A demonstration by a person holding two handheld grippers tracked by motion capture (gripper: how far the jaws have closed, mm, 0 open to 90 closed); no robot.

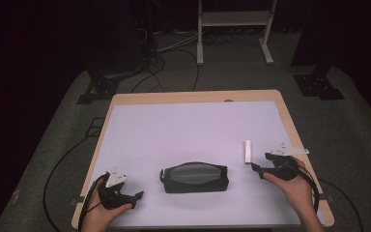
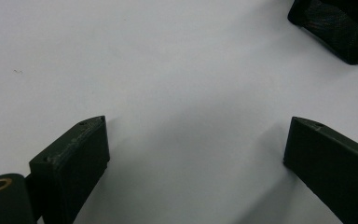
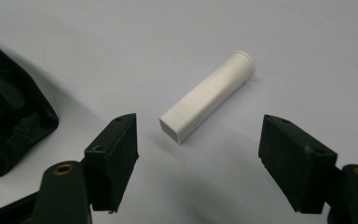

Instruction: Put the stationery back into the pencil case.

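A white-topped worktop with a wooden edge stands in a dark room. A dark pouch lies flat on the worktop, near the front edge and roughly midway across. To the right of the pouch, well apart from it, a small white tube lies on the surface, its length pointing away from the person.

The person's left hand holds the left gripper to the left of the pouch, low over the worktop. Its jaws are spread wide with nothing between them. In the left gripper view a corner of the pouch shows at the upper right, apart from the jaws.

The right hand holds the right gripper to the right of the pouch, just in front of the tube. Its jaws are also wide apart and empty. In the right gripper view the tube lies just beyond the gap between the jaws, untouched, and the pouch sits at the left edge.
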